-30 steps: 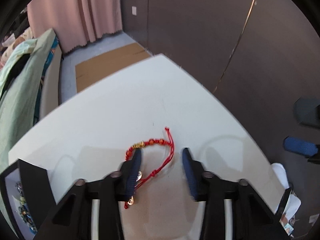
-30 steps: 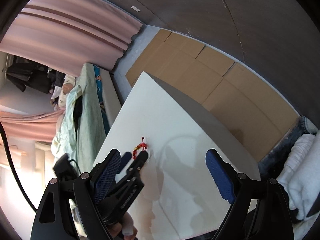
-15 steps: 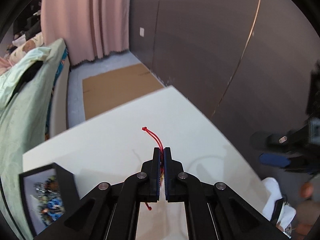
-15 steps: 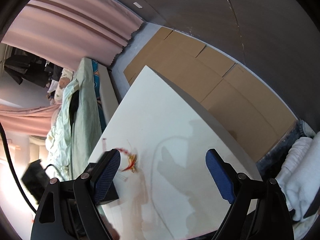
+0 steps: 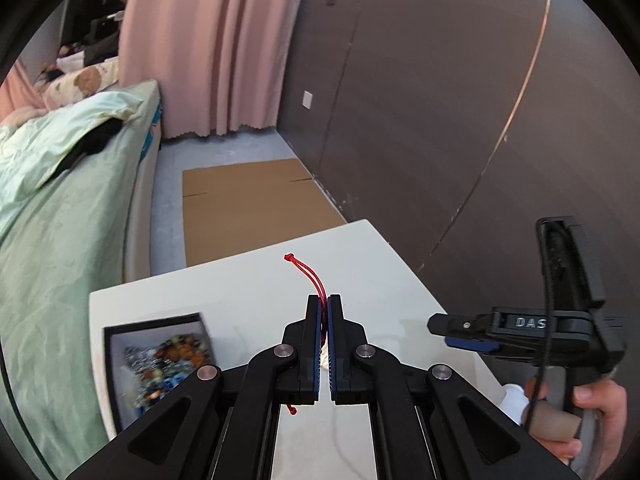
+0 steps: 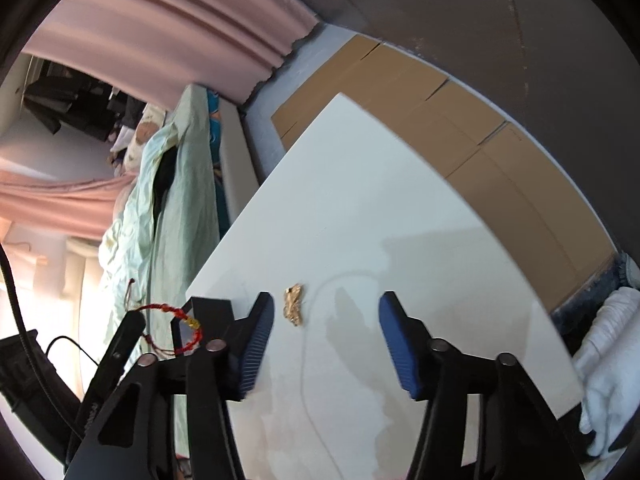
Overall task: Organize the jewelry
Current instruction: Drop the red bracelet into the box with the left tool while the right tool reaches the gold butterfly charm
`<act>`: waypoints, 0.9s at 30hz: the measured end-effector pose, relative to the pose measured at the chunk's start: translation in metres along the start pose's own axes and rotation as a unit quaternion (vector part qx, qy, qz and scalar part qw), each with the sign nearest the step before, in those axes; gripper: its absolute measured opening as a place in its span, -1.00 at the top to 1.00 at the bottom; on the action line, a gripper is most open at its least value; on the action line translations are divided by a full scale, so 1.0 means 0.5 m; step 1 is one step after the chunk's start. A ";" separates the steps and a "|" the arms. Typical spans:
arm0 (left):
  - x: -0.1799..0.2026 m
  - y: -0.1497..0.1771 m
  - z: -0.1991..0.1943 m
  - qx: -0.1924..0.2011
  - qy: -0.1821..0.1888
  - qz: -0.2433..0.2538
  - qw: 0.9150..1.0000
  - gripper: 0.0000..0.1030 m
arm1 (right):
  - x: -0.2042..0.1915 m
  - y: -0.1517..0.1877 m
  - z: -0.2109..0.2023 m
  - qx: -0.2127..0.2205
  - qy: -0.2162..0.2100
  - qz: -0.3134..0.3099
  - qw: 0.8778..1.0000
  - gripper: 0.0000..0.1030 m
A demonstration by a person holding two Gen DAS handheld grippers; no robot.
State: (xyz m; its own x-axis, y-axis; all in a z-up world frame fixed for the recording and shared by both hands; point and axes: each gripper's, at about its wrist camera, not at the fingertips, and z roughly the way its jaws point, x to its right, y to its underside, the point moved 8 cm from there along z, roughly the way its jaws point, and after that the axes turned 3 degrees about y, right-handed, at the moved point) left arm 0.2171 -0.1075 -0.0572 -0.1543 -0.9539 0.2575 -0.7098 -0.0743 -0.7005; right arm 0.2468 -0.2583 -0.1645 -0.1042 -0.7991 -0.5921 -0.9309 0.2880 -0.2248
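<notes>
My left gripper [image 5: 324, 304] is shut on a red cord bracelet [image 5: 310, 276] and holds it above the white table [image 5: 248, 292]. The cord's tail sticks out past the tips. In the right wrist view the bracelet [image 6: 176, 314] hangs as a loop with a gold bead from the left gripper. A black jewelry box [image 5: 158, 360] with several mixed pieces sits at the table's left edge. My right gripper [image 6: 326, 316] is open above the table, with a small gold piece [image 6: 294, 304] lying on the table between its fingers.
A thin pale chain [image 6: 320, 360] lies on the table under the right gripper. A bed with a green cover [image 5: 52, 208] stands left of the table. Cardboard [image 5: 248, 204] lies on the floor beyond. A dark wall [image 5: 460, 100] is on the right.
My left gripper closed on the red bracelet and lifted it off the table, moving toward the box side. My right gripper moved in over the gold piece.
</notes>
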 end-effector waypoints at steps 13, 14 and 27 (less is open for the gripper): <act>-0.155 0.034 -0.079 0.043 0.004 -0.093 0.995 0.96 | -0.077 0.040 0.090 -0.029 0.020 -0.058 0.998 0.39; -0.164 0.038 -0.073 0.041 0.004 -0.098 0.994 0.96 | -0.080 0.043 0.098 -0.030 0.026 -0.064 0.997 0.41; -0.235 0.062 -0.062 0.030 0.010 -0.129 0.991 0.96 | -0.092 0.056 0.166 -0.036 0.117 -0.120 0.985 0.47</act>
State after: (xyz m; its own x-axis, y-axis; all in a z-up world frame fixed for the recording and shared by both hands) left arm 0.1921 0.0113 -0.0884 0.0130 -0.8950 0.4459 -0.6847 -0.3330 -0.6483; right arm 0.2546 -0.1697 -0.2077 0.0512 -0.9419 -0.3321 -0.9601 0.0451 -0.2761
